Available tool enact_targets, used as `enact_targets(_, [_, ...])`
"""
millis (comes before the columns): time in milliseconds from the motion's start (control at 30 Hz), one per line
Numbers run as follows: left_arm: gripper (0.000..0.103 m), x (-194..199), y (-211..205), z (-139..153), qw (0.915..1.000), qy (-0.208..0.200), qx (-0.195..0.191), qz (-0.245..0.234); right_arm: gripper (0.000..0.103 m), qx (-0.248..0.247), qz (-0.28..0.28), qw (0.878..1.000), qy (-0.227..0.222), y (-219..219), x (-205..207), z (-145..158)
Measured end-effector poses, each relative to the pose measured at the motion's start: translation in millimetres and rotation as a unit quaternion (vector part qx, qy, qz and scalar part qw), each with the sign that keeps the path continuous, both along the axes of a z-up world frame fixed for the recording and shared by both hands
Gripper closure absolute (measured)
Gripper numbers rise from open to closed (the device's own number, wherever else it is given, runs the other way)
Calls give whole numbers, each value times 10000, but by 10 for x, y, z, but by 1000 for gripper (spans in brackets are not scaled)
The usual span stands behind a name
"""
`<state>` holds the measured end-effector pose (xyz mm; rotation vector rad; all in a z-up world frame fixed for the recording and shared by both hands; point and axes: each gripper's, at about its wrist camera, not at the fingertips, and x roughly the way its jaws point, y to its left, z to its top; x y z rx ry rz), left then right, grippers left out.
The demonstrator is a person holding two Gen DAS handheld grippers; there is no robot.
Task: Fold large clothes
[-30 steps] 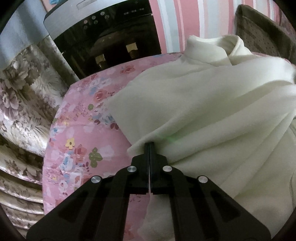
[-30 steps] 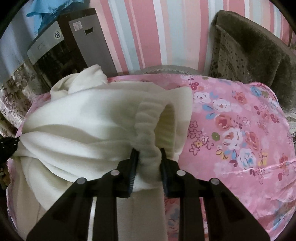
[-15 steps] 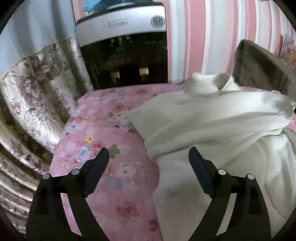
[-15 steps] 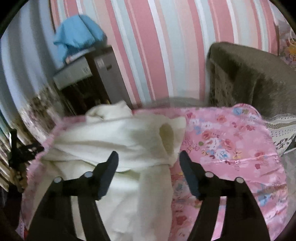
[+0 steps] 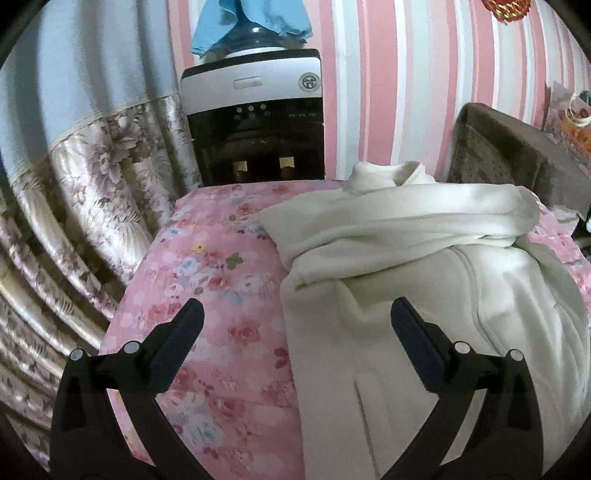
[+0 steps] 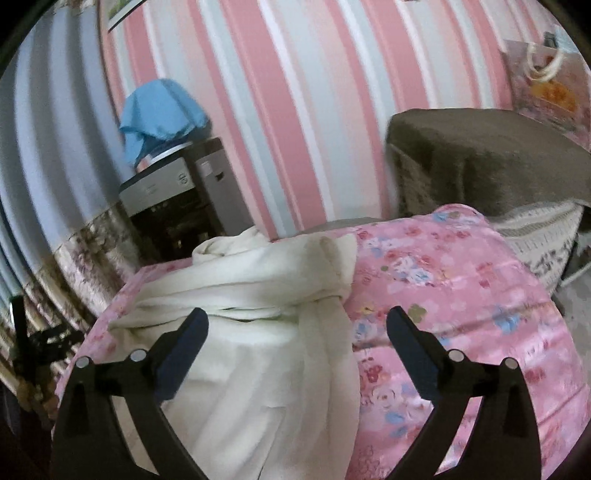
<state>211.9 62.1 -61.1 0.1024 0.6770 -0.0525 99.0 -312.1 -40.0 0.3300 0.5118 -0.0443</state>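
1. A cream sweater (image 5: pixel 424 258) lies on a pink flowered bedspread (image 5: pixel 221 295), with its sleeves folded across the body and its collar toward the striped wall (image 6: pixel 295 110).
2. The left gripper (image 5: pixel 295 332) hangs above the sweater's left edge; its jaws are opening and hold nothing.
3. The right gripper (image 6: pixel 297 336) hangs above the sweater's right edge; its jaws are opening too, with nothing between them.
4. A water dispenser (image 5: pixel 255 122) under a blue cloth (image 5: pixel 251 22) stands beyond the bed.
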Motion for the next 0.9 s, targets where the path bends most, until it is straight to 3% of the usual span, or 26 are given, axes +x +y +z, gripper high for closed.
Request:
enact_targets(200, [3,-170,-45,24,9994,-108,-331,-45,6,-205,-472,9987,42,33,-134,-57])
enact_targets(333, [3,-166,-142,-31,9997,93,-202,70,6,-312,-680,9972,47,87,-195,-89])
enact_targets(467, [3,-200,-226,-163,9988,301,-395,-46,6,-268,-692,9971,158,162,-229,-131])
enact_targets(700, [3,-365,-404,-224,9995,262,-75,-133,6,-399,-748,9956,391,351,-405,-271])
enact_targets(900, [3,-594,-417,-269,9990,331,-218,-193,6,-317,-575,9967,475,554,-629,-402])
